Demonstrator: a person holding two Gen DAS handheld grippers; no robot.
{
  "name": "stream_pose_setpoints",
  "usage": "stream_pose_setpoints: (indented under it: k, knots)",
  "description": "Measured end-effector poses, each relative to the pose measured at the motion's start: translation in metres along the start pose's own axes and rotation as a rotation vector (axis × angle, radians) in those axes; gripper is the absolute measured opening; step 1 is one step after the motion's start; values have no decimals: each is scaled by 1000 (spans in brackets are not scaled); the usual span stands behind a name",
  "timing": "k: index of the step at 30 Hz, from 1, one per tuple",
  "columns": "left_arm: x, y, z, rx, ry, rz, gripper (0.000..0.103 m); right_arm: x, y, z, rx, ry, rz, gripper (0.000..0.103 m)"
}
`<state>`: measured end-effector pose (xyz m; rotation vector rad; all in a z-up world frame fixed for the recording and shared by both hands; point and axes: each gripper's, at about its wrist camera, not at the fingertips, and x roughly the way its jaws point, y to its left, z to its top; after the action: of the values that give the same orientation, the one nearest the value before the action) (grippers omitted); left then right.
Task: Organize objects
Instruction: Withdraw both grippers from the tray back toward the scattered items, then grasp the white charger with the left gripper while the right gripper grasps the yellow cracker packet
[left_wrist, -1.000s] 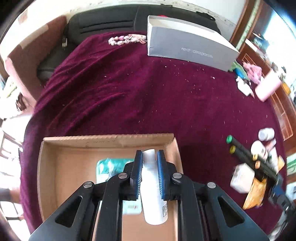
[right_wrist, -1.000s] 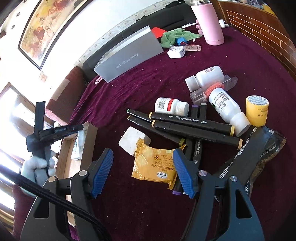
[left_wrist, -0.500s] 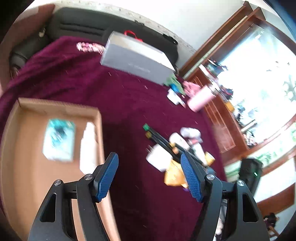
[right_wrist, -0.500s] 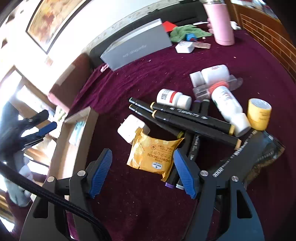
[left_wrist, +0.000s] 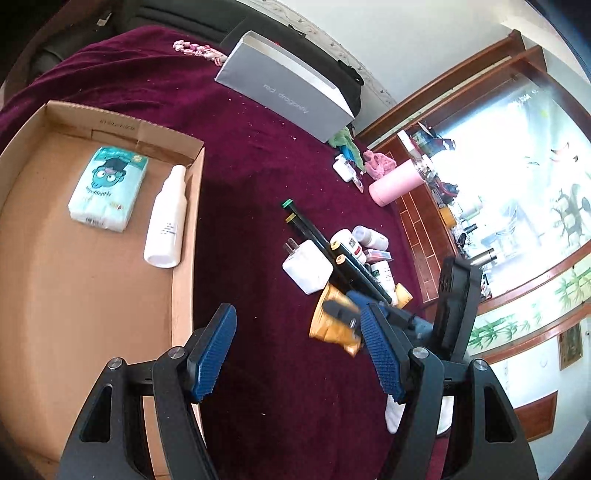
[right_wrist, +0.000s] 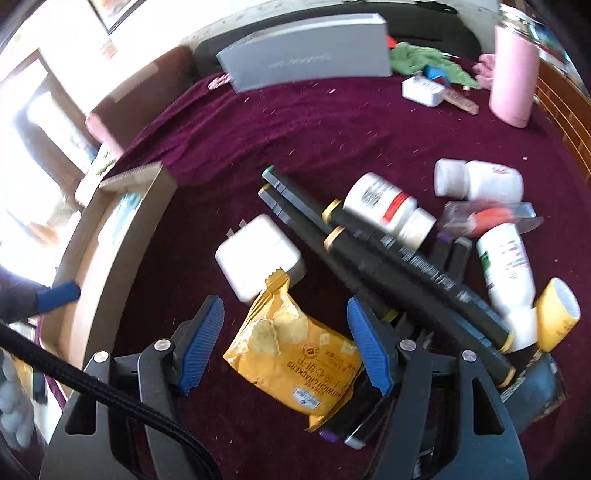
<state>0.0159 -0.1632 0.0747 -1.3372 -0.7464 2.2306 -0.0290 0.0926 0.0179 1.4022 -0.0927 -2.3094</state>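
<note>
Released since a second ago: white spray bottle, earlier clamped in the left gripper, now lying inside the cardboard tray against its right wall, beside a pale green tissue pack. Left gripper swung rightward off the tray, jaws wide apart with nothing between them, hanging over bare maroon cloth.

Nearest in the right wrist view: right gripper, jaws wide, straddling a yellow cracker packet without pressing on it. Touching the packet's upper corner, a white charger block. Just right of that, a bundle of black markers lying diagonally, several overlapping. Resting across their upper ends, a white pill bottle with a red label; further right a second white bottle, and a third one on its side next to a yellow tape roll. Off to the left, the tray's corner and a blue pad of the left gripper.

Farther back on the cloth: small white adapter, green rag, upright pink tumbler. At the far edge, a grey box lying lengthwise.
</note>
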Motion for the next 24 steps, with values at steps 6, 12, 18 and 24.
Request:
stream_pose_setpoints:
  k: [6, 12, 18, 24]
  knots:
    - [13, -1, -1, -17, 12, 9, 64, 6, 26, -29, -142, 24, -76, 71]
    - [33, -27, 8, 65, -18, 92, 64, -3, 33, -56, -162, -17, -195, 49]
    - [87, -48, 15, 194, -25, 244, 64, -23, -4, -73, 14, -105, -18, 39]
    - [134, -58, 23, 215, -33, 327, 64, -20, -15, -69, 84, -132, 84, 35]
